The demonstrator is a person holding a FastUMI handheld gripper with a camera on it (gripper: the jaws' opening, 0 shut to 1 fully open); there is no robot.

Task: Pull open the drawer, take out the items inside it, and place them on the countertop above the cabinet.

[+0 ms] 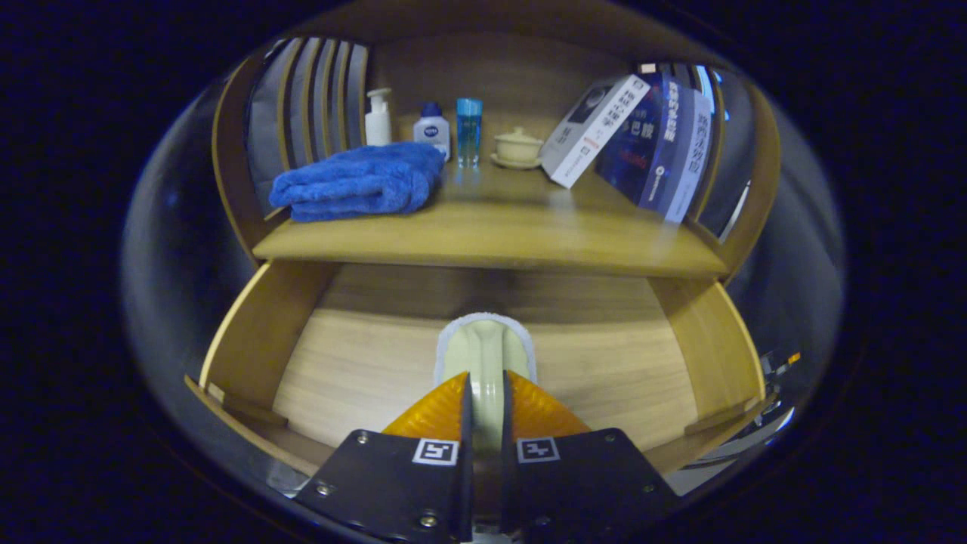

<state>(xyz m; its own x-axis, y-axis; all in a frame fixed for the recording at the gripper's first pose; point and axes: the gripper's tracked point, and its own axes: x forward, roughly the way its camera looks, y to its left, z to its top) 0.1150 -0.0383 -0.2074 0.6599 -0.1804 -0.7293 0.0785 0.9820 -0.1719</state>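
Gripper (pixel 484 400) clamping brush (pixel 484 349), towel (pixel 359 181) on countertop (pixel 491 234)

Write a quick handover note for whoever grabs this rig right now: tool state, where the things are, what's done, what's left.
Tool: fingers closed on the handle of a pale brush, held over the open drawer.
Drawer: pulled open; its visible floor is bare apart from the brush.
Countertop: blue towel, three bottles, a lidded cup and leaning books stand on it.
Done: drawer opened, brush gripped.
Left: lift the brush and set it on the countertop, likely in the free patch between towel and books. The drawer's back under the countertop is dark, so check it for anything else.
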